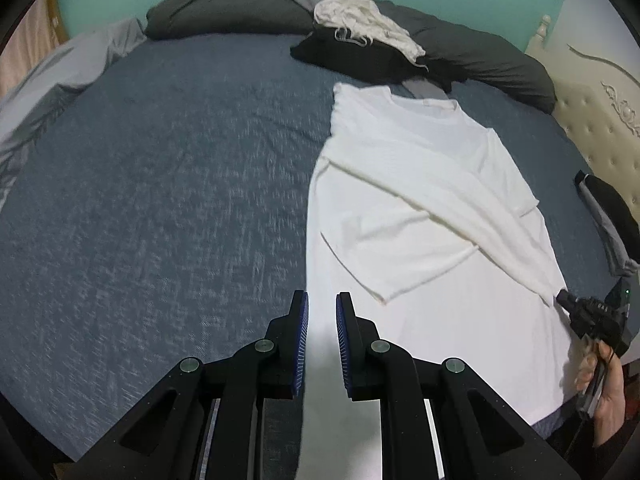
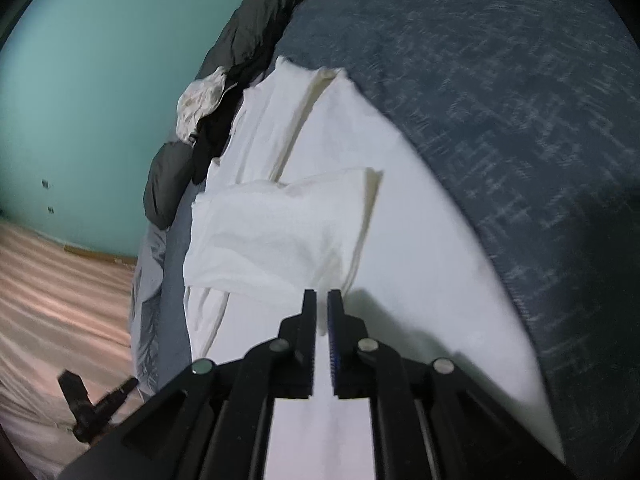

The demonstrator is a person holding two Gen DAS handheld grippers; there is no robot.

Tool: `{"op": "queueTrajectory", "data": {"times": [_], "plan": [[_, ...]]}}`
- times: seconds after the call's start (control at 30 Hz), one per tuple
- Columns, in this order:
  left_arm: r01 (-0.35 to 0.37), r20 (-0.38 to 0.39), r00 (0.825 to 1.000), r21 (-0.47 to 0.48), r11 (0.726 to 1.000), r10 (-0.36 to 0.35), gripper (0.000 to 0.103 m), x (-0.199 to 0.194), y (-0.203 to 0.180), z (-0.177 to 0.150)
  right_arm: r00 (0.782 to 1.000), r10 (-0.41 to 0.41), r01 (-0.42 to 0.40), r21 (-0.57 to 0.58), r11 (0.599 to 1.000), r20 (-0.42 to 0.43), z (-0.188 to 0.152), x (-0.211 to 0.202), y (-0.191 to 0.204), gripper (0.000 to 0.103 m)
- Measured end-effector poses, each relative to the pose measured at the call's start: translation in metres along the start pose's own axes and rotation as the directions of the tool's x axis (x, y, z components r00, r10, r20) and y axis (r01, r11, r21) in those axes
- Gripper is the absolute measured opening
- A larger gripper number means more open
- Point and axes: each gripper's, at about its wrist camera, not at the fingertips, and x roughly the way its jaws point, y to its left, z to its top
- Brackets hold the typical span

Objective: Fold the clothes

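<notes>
A white T-shirt [image 1: 420,200] lies spread on the blue bed cover [image 1: 160,200], collar toward the far side. A raised fold runs diagonally across it to the tip of my right gripper [image 1: 562,298], which a hand [image 1: 604,392] holds at the shirt's right edge. In the right wrist view the right gripper [image 2: 322,296] has its jaws a narrow slit apart, pinching the white T-shirt [image 2: 400,240] where a folded flap [image 2: 280,232] ends. My left gripper [image 1: 322,300] hovers over the shirt's lower left edge. Its jaws stand slightly apart, and I see cloth only beneath them.
A dark grey duvet [image 1: 240,12] lines the far side, with a white garment [image 1: 360,20] on a black one [image 1: 360,56]. A cream headboard [image 1: 592,120] and a black-and-grey garment [image 1: 608,216] are at the right. Wooden floor [image 2: 60,280] lies beyond the bed's edge.
</notes>
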Motion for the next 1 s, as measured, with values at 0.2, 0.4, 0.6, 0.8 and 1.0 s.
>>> {"op": "queueTrajectory", "data": {"times": [0.2, 0.4, 0.6, 0.8, 1.0], "plan": [[-0.002, -0.043, 0.999, 0.018, 1.0, 0.003, 0.015, 0.026, -0.009, -0.008, 0.998, 0.001, 0.003, -0.06, 0.998, 0.068, 0.031, -0.014, 0.005, 0.034], [0.008, -0.063, 0.998, 0.046, 0.999, -0.006, 0.015, 0.046, -0.022, -0.003, 0.997, -0.052, 0.062, -0.202, 0.978, 0.054, 0.063, 0.002, 0.023, 0.039], [0.029, -0.066, 0.998, 0.065, 0.997, -0.025, 0.015, 0.059, -0.036, 0.006, 0.98, -0.198, 0.193, -0.322, 0.927, 0.016, 0.062, 0.023, 0.029, 0.039], [0.041, -0.08, 0.996, 0.069, 0.997, -0.035, 0.015, 0.071, -0.042, 0.006, 0.974, -0.225, 0.208, -0.361, 0.909, -0.004, 0.058, 0.032, 0.027, 0.009], [0.039, -0.079, 0.996, 0.056, 0.998, -0.034, 0.015, 0.071, -0.038, 0.005, 0.979, -0.195, 0.202, -0.355, 0.913, 0.055, 0.061, 0.019, 0.03, 0.002]]}}
